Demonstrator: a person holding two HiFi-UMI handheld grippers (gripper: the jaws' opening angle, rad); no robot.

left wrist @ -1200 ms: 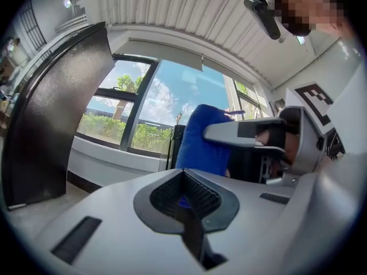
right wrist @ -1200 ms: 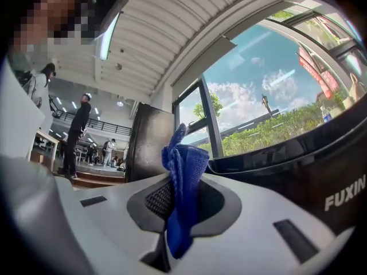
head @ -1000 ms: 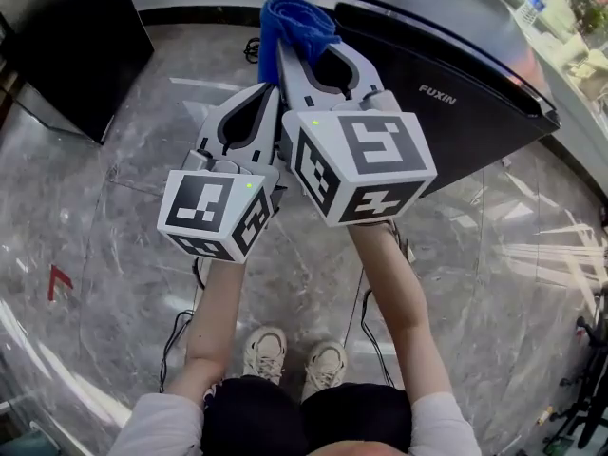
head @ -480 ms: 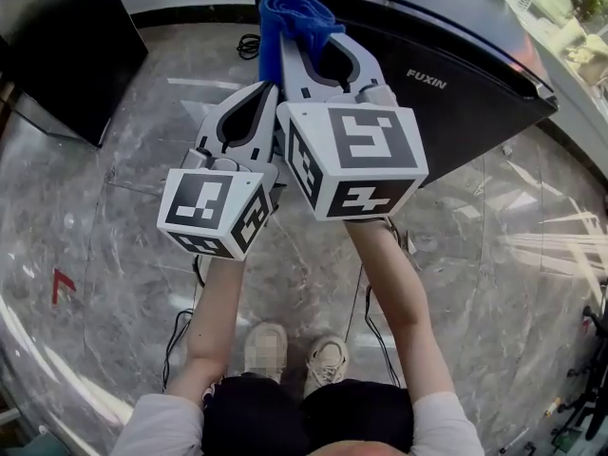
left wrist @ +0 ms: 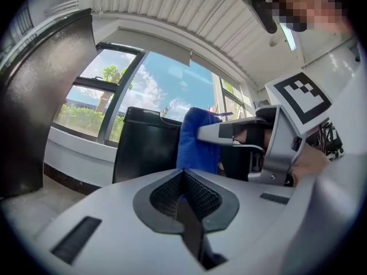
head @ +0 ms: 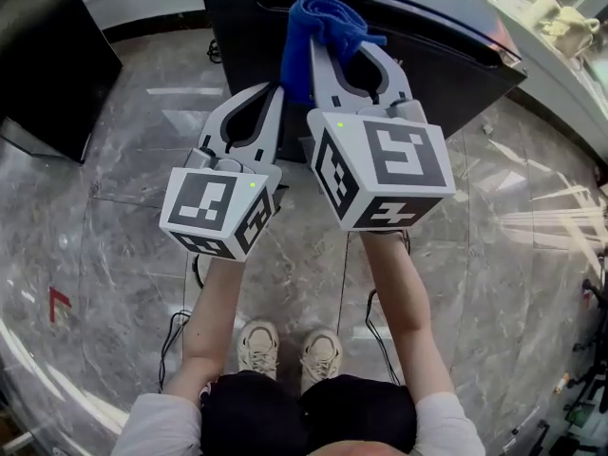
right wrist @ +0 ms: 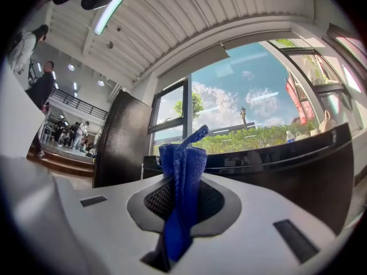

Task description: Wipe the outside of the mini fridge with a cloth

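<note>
The black mini fridge stands on the marble floor ahead of me, and it also shows in the left gripper view and the right gripper view. My right gripper is shut on a bunched blue cloth, which sticks up out of the jaws in front of the fridge's upper edge. To its left and lower, my left gripper is shut with nothing in it. In the left gripper view the cloth hangs just ahead. I cannot tell whether the cloth touches the fridge.
A tall dark cabinet stands at the left. Cables trail on the floor by the person's shoes. A white counter with small items runs along the right. A red mark is on the floor.
The fridge now sits more to the middle of the head view, straight ahead of both grippers. The cloth has come in over the fridge's near side. Both grippers keep their grip.
</note>
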